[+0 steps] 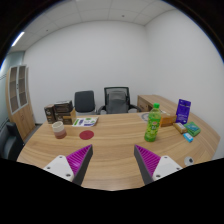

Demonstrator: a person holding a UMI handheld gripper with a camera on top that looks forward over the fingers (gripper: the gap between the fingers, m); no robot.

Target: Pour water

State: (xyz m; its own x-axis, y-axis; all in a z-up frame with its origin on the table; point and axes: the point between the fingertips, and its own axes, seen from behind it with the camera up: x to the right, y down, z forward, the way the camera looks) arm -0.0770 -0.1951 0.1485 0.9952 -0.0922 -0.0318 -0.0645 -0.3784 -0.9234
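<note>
A green plastic bottle [153,124] with a pale cap stands on the wooden table [112,140], beyond my right finger. A clear cup with a brownish base [58,130] stands beyond my left finger, next to a red round lid or coaster [82,122]. My gripper [112,160] is held above the table's near part, open, with nothing between its purple pads [77,158]. Both bottle and cup are well ahead of the fingertips.
Two black office chairs [103,100] stand behind the table's far side. Boxes and packets [185,118] lie at the right end, a brown box [62,111] at the left. A cabinet [18,95] stands by the left wall.
</note>
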